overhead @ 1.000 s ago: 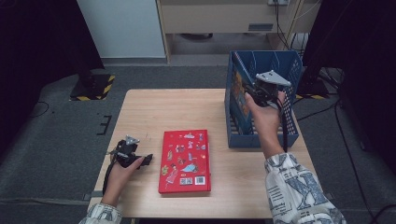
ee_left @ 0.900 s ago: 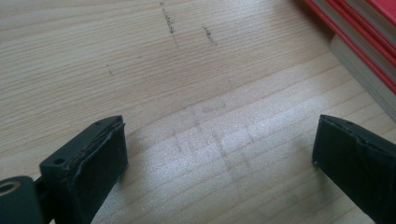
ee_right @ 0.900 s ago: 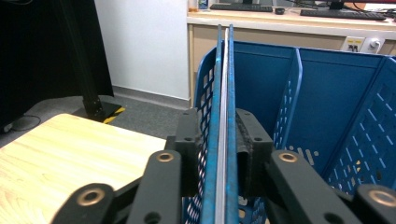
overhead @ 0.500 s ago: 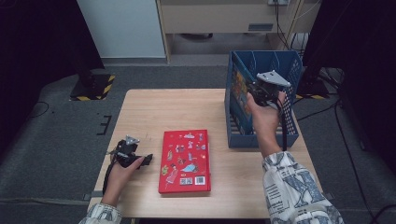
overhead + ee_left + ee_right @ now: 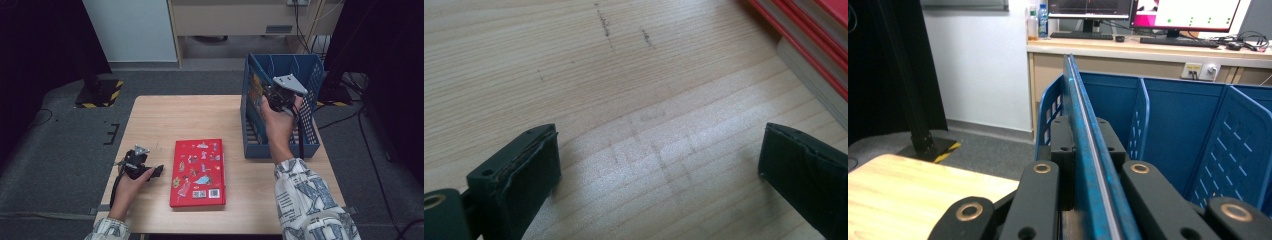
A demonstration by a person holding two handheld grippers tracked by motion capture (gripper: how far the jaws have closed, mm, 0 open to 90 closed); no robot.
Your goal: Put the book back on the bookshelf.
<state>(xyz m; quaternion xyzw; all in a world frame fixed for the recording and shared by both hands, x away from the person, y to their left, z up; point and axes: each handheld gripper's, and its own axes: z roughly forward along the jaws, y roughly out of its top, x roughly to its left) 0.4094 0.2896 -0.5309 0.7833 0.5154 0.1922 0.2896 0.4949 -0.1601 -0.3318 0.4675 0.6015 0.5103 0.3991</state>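
A thin blue-covered book [image 5: 1075,90] stands on edge in the left slot of the blue file rack [image 5: 310,80]. My right gripper [image 5: 1080,131] is shut on that book from the near side, both pads pressed against its covers; from above, the right gripper [image 5: 271,98] sits over the rack's left part. A red picture book [image 5: 198,172] lies flat on the wooden table [image 5: 190,117]. Just left of it my left gripper [image 5: 157,171] rests on the table, jaws wide open with bare wood between them [image 5: 659,165]. The red book's corner [image 5: 819,45] lies beyond the jaws.
The rack [image 5: 1168,125] has several upright dividers and stands at the table's right edge. Behind the table are a desk with monitors [image 5: 1148,10], a white panel [image 5: 130,30] and a dark stand with a yellow-striped base [image 5: 97,92].
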